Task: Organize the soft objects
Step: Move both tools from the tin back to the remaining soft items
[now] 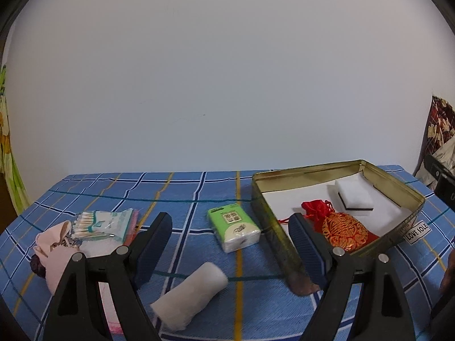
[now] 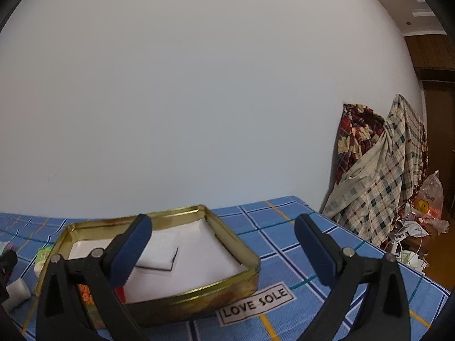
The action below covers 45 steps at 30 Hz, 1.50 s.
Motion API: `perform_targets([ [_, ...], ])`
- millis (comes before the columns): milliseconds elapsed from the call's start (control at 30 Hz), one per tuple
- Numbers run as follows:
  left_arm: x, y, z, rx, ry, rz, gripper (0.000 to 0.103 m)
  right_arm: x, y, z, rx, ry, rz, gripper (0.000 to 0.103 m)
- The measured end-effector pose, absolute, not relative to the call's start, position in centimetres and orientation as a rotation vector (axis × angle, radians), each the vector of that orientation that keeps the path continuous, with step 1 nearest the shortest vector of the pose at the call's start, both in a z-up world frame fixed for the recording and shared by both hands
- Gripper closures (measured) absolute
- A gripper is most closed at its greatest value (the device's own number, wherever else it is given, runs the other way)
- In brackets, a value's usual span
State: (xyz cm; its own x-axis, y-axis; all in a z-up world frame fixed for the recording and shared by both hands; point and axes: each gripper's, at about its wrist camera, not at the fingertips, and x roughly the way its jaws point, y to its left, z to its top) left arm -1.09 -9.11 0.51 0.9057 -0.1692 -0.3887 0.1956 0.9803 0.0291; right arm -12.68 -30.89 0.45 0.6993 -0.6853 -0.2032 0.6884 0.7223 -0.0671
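Bare cloth (image 1: 182, 196) between tissue pack (image 1: 234, 227) and cotton swabs (image 1: 105, 224).

Left wrist view: low over the near edge of the blue plaid tablecloth (image 1: 184, 199), facing the white wall (image 1: 227, 71), close to the table. Right wrist view: further right, nearly level, same wall (image 2: 199, 85) ahead. Shared: gold tin (image 1: 409, 196) (image 2: 244, 258), "LOVE SOLE" label (image 1: 418, 231) (image 2: 256, 304).
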Motion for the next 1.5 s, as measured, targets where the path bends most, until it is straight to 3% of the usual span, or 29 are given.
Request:
perform_targets([
  [767,-0.6,1.7,0.1,0.074,0.417,-0.058,0.017,-10.3,-21.6,-0.7,0.044,0.278,-0.536,0.002],
  [1067,0.2,7.0,-0.2,-0.008,0.454,-0.037,0.017,-5.8,-14.8,-2.4,0.078,0.421,-0.342,0.002],
  [1233,0.3,8.9,-0.5,-0.015,0.475,-0.046,0.017,-2.6,-11.5,-4.2,0.064,0.541,-0.267,0.012],
  [1500,0.1,10.8,-0.9,-0.025,0.517,-0.109,0.017,1.0,-10.2,-6.7,0.091,0.681,-0.250,0.015],
])
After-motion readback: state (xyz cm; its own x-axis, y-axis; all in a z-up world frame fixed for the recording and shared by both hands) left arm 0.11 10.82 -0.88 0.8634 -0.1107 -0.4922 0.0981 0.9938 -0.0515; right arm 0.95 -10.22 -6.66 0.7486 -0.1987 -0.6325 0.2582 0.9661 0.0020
